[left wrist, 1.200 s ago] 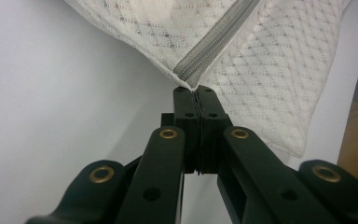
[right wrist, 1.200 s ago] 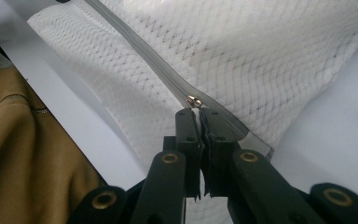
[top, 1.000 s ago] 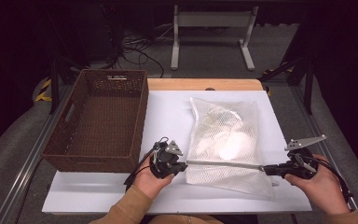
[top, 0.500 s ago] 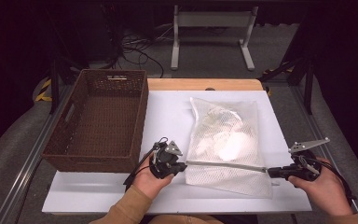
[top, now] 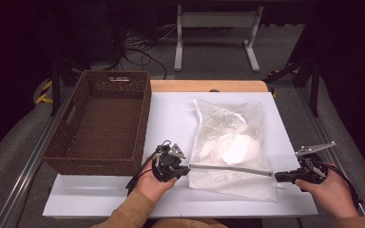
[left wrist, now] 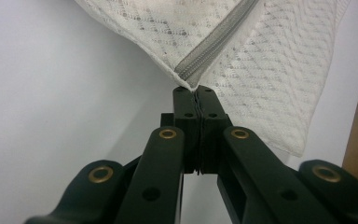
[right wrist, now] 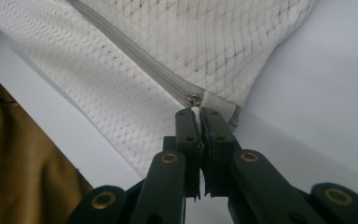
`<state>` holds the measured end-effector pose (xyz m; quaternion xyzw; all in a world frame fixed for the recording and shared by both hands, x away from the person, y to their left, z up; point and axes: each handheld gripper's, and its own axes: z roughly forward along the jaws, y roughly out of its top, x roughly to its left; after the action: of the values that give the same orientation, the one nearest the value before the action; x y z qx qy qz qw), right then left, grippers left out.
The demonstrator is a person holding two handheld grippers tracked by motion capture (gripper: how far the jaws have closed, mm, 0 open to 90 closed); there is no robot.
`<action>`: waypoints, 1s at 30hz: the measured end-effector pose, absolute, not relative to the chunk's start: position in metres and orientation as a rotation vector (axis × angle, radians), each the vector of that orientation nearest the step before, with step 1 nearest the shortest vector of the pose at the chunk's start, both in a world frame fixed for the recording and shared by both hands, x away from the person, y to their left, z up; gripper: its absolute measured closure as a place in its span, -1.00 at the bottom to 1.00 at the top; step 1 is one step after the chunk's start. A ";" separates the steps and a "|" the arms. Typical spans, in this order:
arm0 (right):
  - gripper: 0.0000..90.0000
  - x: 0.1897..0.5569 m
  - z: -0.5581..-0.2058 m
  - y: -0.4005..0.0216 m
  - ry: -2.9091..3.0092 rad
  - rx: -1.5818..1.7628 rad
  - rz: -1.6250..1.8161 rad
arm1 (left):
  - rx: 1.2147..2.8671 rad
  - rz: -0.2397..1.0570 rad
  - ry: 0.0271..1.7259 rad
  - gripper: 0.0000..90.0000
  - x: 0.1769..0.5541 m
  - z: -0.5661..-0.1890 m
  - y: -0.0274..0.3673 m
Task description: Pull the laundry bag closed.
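A white mesh laundry bag (top: 230,142) with pale items inside lies on the white table, its grey zipper (top: 230,169) stretched across the near side. My left gripper (top: 186,167) is shut on the zipper's left end, where the bag's corner (left wrist: 189,84) meets the closed jaws. At the bag's right end my right gripper (top: 276,176) is shut on the zipper pull; the small metal slider (right wrist: 194,99) sits just past the jaw tips. In the right gripper view the mesh bag (right wrist: 168,56) spreads away from the jaws.
A brown wicker basket (top: 76,128) stands empty on the table's left side. The white table top (top: 171,118) ends at a wooden strip at the back. Metal rails run along both sides. A tan sleeve (right wrist: 18,154) shows at the left of the right gripper view.
My right gripper has drifted slightly down and toward the near edge, keeping the zipper taut. The left gripper and bag have stayed put.
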<state>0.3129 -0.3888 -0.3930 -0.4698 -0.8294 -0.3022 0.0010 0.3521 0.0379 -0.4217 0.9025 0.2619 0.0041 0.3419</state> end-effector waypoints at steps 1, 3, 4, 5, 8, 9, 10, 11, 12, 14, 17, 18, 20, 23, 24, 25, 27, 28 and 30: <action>0.90 0.313 -0.392 -0.388 -2.614 -1.478 -0.951 | 2.347 0.010 0.681 0.97 0.352 -0.422 0.038; 0.74 0.313 -0.390 -0.388 -2.668 -1.467 -0.965 | 2.350 0.015 0.684 0.90 0.352 -0.421 0.038; 0.62 0.313 -0.390 -0.389 -2.689 -1.477 -0.970 | 2.345 0.016 0.680 0.81 0.352 -0.421 0.038; 0.57 0.313 -0.389 -0.390 -2.711 -1.482 -0.972 | 2.341 0.015 0.679 0.72 0.352 -0.421 0.038; 0.47 0.313 -0.389 -0.392 -2.730 -1.491 -0.985 | 2.323 0.011 0.685 0.62 0.352 -0.420 0.041; 0.43 0.313 -0.389 -0.392 -2.739 -1.488 -0.995 | 2.312 0.009 0.691 0.60 0.352 -0.419 0.041; 0.41 0.313 -0.389 -0.392 -2.743 -1.485 -1.008 | 2.313 0.012 0.688 0.58 0.352 -0.418 0.042; 0.38 0.312 -0.388 -0.392 -2.748 -1.479 -1.023 | 2.308 0.012 0.690 0.56 0.351 -0.418 0.042; 0.35 0.312 -0.388 -0.392 -2.760 -1.461 -1.046 | 2.302 0.010 0.702 0.52 0.350 -0.417 0.043; 0.34 0.312 -0.386 -0.391 -2.772 -1.456 -1.075 | 2.301 0.016 0.686 0.51 0.351 -0.416 0.044; 0.30 0.312 -0.382 -0.391 -2.788 -1.443 -1.138 | 2.295 0.041 0.690 0.46 0.349 -0.414 0.047; 0.28 0.312 -0.382 -0.391 -2.789 -1.440 -1.149 | 2.293 0.047 0.694 0.44 0.349 -0.414 0.048; 0.26 0.313 -0.381 -0.390 -2.791 -1.431 -1.155 | 2.283 0.055 0.693 0.40 0.348 -0.412 0.051; 0.23 0.314 -0.380 -0.390 -2.795 -1.428 -1.183 | 2.268 0.073 0.690 0.38 0.346 -0.409 0.056; 0.20 0.313 -0.380 -0.390 -2.800 -1.420 -1.196 | 2.266 0.082 0.689 0.38 0.345 -0.408 0.058; 0.18 0.312 -0.380 -0.390 -2.802 -1.412 -1.205 | 2.257 0.083 0.690 0.36 0.345 -0.408 0.059; 0.14 0.312 -0.380 -0.390 -2.822 -1.379 -1.237 | 2.242 0.098 0.685 0.35 0.345 -0.407 0.063; 0.11 0.311 -0.380 -0.390 -2.826 -1.374 -1.248 | 2.237 0.100 0.686 0.34 0.344 -0.406 0.065; 0.05 0.312 -0.381 -0.391 -2.840 -1.348 -1.283 | 2.229 0.119 0.686 0.28 0.344 -0.406 0.068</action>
<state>0.3115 -0.3907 -0.3812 -0.3939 -0.8296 -0.3749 -0.1266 0.3437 0.0679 -0.4061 0.8779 0.2701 0.0467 0.3925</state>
